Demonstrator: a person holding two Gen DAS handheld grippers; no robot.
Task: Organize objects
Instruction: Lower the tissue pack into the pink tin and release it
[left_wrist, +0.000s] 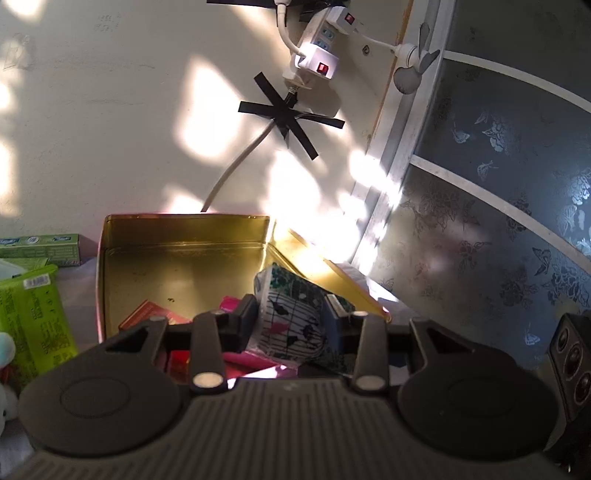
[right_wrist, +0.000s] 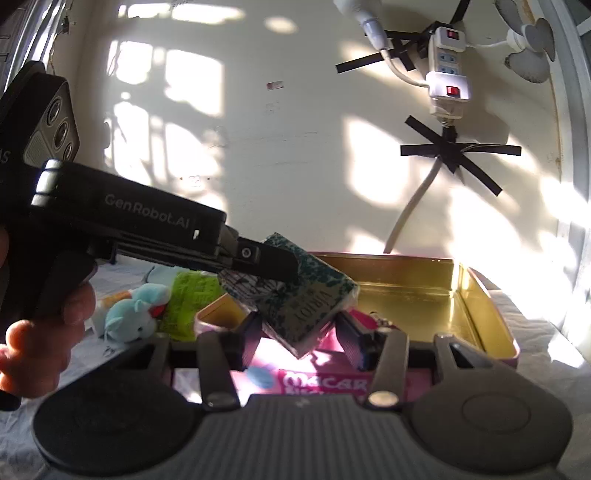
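Right wrist view: left gripper (right_wrist: 280, 267) fingers clench the soft, light tissue pack (right_wrist: 295, 295) at twelve o'clock over the gold tin (right_wrist: 491, 314); right gripper (right_wrist: 301, 341) fingers straddle it, gripping its flat sides, likely

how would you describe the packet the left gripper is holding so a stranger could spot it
Find the open gold tin below the taped power strip. Above its front edge, the left gripper pinches a small tissue packet. Unlike the plain green packs beside the tin, it is white with dark teal floral print.
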